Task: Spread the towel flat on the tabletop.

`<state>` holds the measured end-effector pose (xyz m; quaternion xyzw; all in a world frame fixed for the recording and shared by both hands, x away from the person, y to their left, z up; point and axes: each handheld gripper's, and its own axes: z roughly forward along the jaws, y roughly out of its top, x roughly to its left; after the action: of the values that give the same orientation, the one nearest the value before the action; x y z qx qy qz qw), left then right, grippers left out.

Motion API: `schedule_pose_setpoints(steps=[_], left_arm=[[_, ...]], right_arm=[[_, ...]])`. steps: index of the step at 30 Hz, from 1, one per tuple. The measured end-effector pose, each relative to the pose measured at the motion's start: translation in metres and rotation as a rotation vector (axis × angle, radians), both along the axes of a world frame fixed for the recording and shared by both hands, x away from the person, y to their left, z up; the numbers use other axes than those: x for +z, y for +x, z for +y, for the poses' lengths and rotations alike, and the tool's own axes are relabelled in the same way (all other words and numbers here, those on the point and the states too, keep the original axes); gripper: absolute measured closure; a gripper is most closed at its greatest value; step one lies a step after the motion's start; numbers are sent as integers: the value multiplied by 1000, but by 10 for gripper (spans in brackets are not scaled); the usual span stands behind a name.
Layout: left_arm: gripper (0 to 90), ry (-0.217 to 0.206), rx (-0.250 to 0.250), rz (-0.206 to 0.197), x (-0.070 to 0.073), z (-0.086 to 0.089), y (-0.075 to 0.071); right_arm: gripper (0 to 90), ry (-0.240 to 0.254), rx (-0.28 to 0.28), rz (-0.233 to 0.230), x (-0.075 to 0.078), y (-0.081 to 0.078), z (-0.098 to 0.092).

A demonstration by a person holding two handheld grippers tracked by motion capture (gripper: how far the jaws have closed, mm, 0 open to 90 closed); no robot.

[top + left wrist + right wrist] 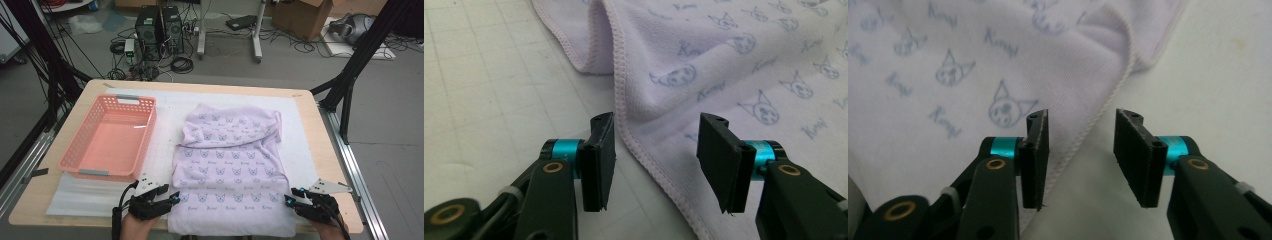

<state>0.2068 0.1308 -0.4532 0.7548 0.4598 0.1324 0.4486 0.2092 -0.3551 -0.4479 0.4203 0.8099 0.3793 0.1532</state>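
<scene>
I am observing a lavender towel (230, 170) printed with small cat faces, lying across the centre of the high view on a white mat (300, 130) that is covering the wooden counter (327, 145). The towel's far part is lying rumpled and folded over; its near edge is reaching the counter's front edge at the bottom of the frame.

I am holding the left tool (175, 196) at lower left of centre, just at the towel's left hem. In the left gripper view this left tool (656, 160) is standing spread, its jaws straddling the stitched hem without pressing it.

The right tool (288, 199) is sitting at lower right, at the towel's right hem. In the right gripper view the right tool (1080, 157) is likewise standing spread, with the towel's edge running up between the jaws.

A pink plastic basket (80, 155) is sitting in the left half of the high view, beside the towel and apart from it.
</scene>
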Motion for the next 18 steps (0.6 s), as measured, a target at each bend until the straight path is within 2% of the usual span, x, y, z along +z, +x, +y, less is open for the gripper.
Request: schedule_pose_setpoints(steps=[2,4,5,6,7,8,9,10,15,18], left_arm=[[496,7,-4,-14,-2,1,-4],[508,16,-6,-44,-4,0,-8],[545,41,-5,-66,-5,-1,-10],[616,79,-6,-93,-6,-1,-12],[691,81,-1,-94,-6,-1,-13],[763,72,-16,-75,-4,1,-13],[877,76,-36,-69,-4,1,-14],[876,88,-41,-73,-3,0,-16],[883,83,-82,-37,1,8,-30],[883,84,-100,-41,5,14,-42]], right_arm=[[641,-13,-2,-14,0,0,0],[754,-8,3,-13,0,-1,-1],[812,-8,10,-8,0,-2,-1],[870,-3,28,0,1,-2,0],[872,-19,26,-3,1,-3,2],[873,-35,27,-9,2,-4,3],[875,-42,34,-6,3,-4,4],[877,-42,33,-2,3,-5,3],[878,-30,56,7,7,-18,-3],[880,-21,76,13,11,-30,-6]])
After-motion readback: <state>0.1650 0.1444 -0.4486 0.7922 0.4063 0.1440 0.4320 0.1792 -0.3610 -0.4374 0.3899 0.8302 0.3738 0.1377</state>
